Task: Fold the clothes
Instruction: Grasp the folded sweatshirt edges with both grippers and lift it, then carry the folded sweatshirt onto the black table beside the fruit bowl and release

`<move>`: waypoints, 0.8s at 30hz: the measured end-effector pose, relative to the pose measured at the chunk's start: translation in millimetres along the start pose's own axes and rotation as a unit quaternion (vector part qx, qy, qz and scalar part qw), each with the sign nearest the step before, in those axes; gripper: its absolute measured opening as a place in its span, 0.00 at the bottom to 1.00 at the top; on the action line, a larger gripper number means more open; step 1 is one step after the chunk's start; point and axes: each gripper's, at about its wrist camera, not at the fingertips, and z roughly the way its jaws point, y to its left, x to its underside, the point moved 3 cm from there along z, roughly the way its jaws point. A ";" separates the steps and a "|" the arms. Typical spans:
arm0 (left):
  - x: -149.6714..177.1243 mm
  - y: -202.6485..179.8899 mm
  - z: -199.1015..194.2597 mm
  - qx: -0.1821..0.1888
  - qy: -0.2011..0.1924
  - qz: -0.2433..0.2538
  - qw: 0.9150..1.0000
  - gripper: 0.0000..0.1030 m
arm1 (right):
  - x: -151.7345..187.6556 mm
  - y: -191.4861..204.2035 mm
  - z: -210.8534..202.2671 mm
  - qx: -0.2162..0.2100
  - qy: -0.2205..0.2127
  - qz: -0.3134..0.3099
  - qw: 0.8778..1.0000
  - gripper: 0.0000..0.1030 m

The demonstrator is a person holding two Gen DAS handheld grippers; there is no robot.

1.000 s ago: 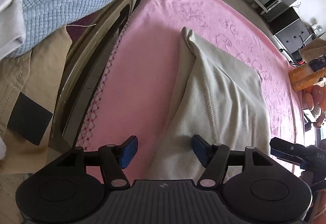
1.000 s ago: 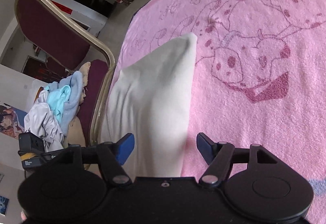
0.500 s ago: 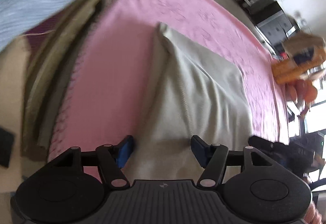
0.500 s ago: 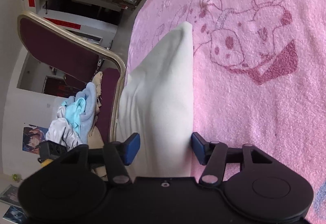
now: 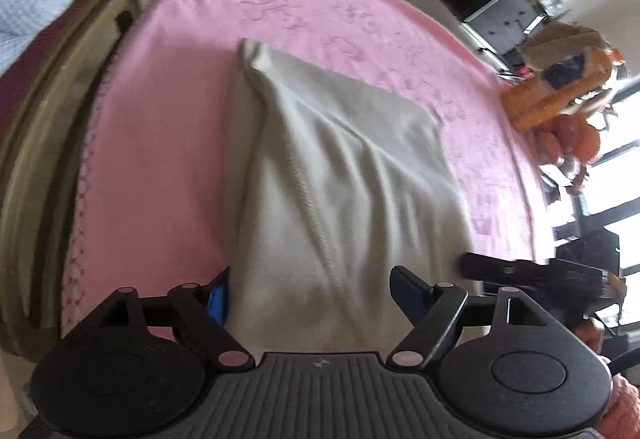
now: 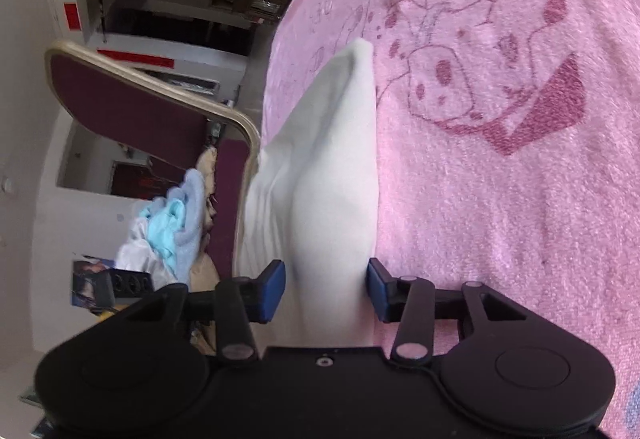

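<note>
Cream garment [image 5: 344,191], soft matte knit folded to a long panel, lies on the pink blanket [image 5: 168,143], a fleecy cover with a printed cartoon over the bench. Left gripper [image 5: 308,291]: jaws have just been opening, cloth between them, spread wide and released; right gripper [image 6: 326,289]: jaws have just been closing on the near edge, pads flanking the fabric, but whether they pinch it I cannot tell. Judgement: seat both grips on the same edge, catch all layers, then carry the fold over evenly.
</note>
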 end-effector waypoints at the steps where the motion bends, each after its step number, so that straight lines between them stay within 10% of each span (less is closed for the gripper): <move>1: 1.7 -2.4 1.5 -0.005 -0.002 0.005 1.000 0.74 | 1.7 4.6 1.7 0.010 0.000 -0.009 1.000 0.46; 4: 5.3 -7.9 -1.0 -0.045 -0.022 0.017 0.999 0.50 | 6.0 17.2 6.2 0.037 -0.008 -0.026 0.999 0.52; 8: 9.2 -12.7 -13.7 -0.066 -0.050 0.007 0.996 0.29 | 13.4 29.9 9.6 0.098 -0.026 -0.062 0.993 0.24; 15: 25.6 -53.3 -53.0 -0.102 -0.108 0.048 0.988 0.24 | 26.3 79.6 -5.6 0.144 -0.052 -0.137 0.979 0.20; 24: 58.1 -144.1 -122.1 -0.058 -0.175 0.112 0.976 0.24 | 51.3 158.8 -98.7 0.162 -0.111 -0.195 0.961 0.20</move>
